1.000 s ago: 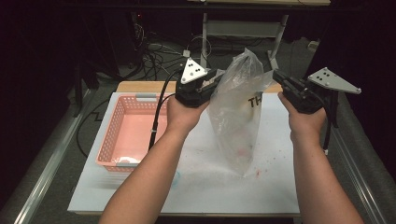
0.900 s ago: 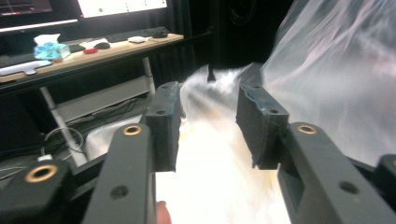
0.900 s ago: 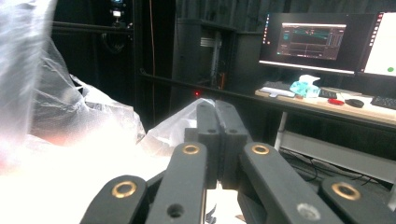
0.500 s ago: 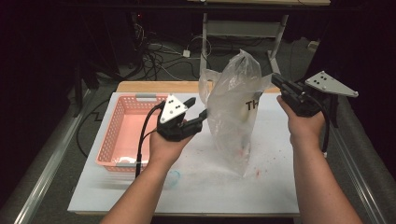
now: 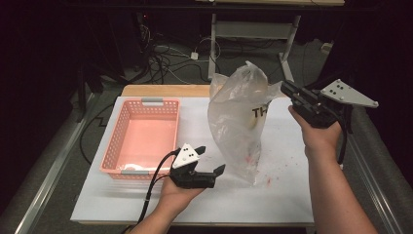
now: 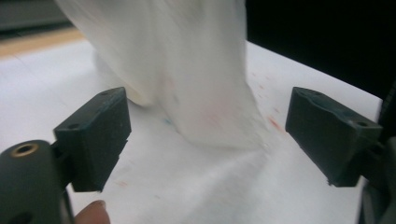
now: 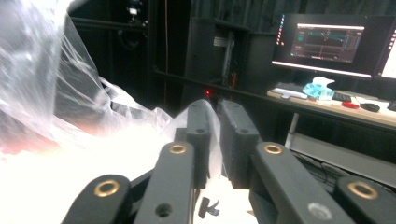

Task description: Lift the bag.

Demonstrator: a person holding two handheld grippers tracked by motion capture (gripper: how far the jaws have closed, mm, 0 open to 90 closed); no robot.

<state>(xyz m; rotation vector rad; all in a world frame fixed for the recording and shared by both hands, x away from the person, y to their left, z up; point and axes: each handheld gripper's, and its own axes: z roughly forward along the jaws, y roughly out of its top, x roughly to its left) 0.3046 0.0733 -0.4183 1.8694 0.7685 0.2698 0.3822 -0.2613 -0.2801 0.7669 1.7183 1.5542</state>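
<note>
Plastic bag point(image 5: 238, 122) holds pale item; pink basket point(image 5: 141, 134) beside.

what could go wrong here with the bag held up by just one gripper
The right gripper pinches only a thin edge of the plastic bag; the film might slip out and the bag collapse onto the table. The left gripper, its jaws just opened, sits low by the bag's bottom; closing there may trap only loose film, or drag the bag sideways.

Dark lab: black curtains, tangled floor cables point(image 5: 170, 61), lit monitor point(image 7: 327, 42) on a desk.
</note>
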